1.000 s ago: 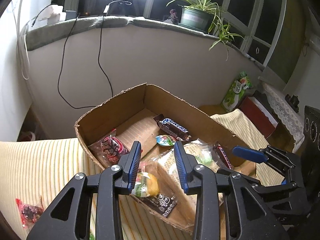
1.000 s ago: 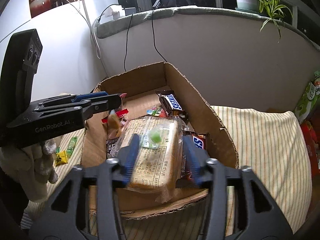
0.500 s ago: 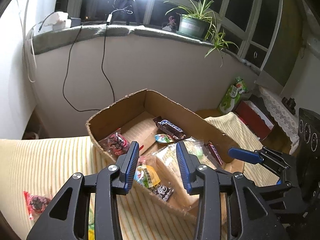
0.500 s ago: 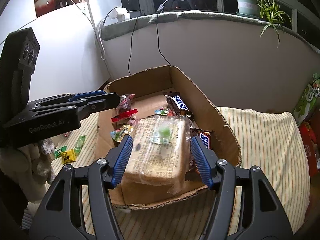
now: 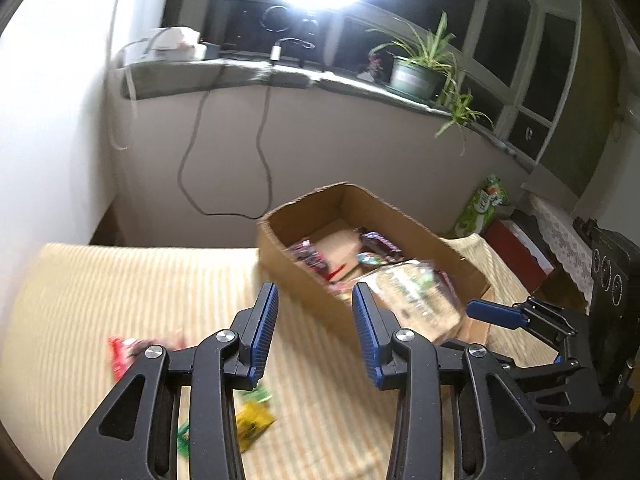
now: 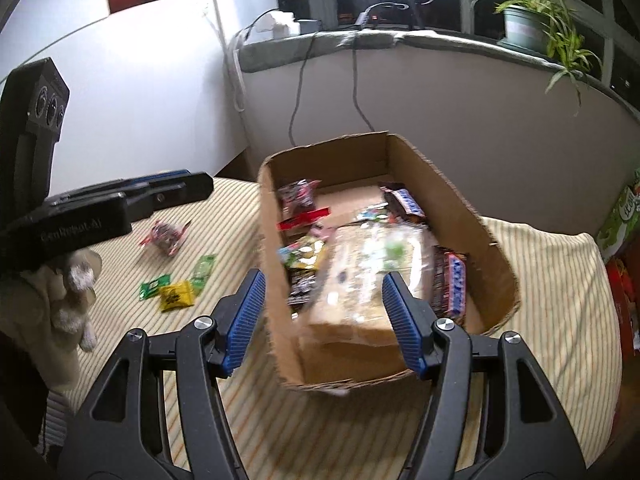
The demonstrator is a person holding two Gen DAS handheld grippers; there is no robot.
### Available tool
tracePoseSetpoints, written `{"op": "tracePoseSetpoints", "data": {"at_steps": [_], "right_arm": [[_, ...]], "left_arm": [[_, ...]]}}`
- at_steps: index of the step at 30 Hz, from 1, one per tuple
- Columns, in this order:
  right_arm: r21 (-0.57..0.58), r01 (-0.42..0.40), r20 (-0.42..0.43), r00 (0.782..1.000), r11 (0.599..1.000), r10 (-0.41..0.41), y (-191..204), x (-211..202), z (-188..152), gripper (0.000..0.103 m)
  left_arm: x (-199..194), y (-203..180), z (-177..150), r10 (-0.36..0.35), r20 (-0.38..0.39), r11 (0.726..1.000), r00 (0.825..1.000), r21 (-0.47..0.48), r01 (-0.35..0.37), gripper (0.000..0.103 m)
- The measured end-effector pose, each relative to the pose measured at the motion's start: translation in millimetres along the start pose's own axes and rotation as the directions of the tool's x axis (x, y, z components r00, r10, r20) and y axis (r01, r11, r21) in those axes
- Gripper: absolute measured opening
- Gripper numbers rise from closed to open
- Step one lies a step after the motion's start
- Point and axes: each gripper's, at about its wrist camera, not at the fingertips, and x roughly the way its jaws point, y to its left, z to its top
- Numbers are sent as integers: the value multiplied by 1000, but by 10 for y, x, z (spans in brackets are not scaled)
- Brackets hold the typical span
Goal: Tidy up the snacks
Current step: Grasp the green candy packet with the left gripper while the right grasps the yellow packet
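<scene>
An open cardboard box (image 5: 304, 280) (image 6: 436, 196) sits on a striped cloth. It holds a wrapped bread loaf (image 6: 360, 280) (image 5: 416, 296), chocolate bars (image 6: 452, 284) and red-black packets (image 6: 298, 196). Loose on the cloth to the box's left lie a red packet (image 6: 166, 234) (image 5: 128, 354), a yellow packet (image 6: 176, 296) (image 5: 252, 420) and green packets (image 6: 154, 286). My left gripper (image 5: 316, 332) (image 6: 172, 192) hangs open and empty over the cloth, left of the box. My right gripper (image 6: 324, 320) (image 5: 496, 314) stands open before the box's near end, apart from the loaf.
A gloved hand (image 6: 60, 304) carries the left gripper. Behind the box rises a low wall with hanging cables (image 5: 264, 152) and a sill with a potted plant (image 5: 412, 76). A green bag (image 5: 484, 208) and red box (image 5: 516, 244) stand past the cloth's right edge.
Both grippers drew back and up from the box. The right gripper's jaws widened off the bread loaf. The left gripper swung left, so the loose packets on the cloth came into view.
</scene>
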Motion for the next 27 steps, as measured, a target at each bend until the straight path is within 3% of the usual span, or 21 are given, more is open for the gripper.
{"op": "tracePoseSetpoints", "data": {"at_steps": [13, 27], "right_arm": [[-110, -113, -67, 992, 988, 106, 634, 139, -183, 64], [-186, -212, -173, 968, 960, 180, 1123, 497, -376, 64]], "left_arm": [[-313, 675, -505, 103, -54, 990, 993, -88, -107, 37], [-142, 725, -858, 86, -170, 996, 982, -13, -89, 36]]}}
